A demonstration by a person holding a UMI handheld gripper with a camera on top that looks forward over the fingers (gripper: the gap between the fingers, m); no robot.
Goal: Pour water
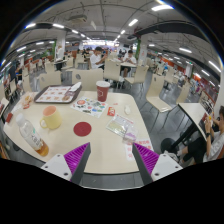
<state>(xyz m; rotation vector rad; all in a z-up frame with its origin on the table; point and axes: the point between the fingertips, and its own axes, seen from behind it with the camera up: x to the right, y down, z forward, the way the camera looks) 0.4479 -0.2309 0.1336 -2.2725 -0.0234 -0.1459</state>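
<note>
I had the claw [109,160] spread wide and holding nothing above the near edge of the pale tabletop [95,145]. Ahead lay a red coaster [82,128]; left stood a yellow mug [50,117], and farther off a red cup [102,91].

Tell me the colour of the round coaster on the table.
Red. The coaster shows in the gripper view, ahead of the open gripper.
</note>
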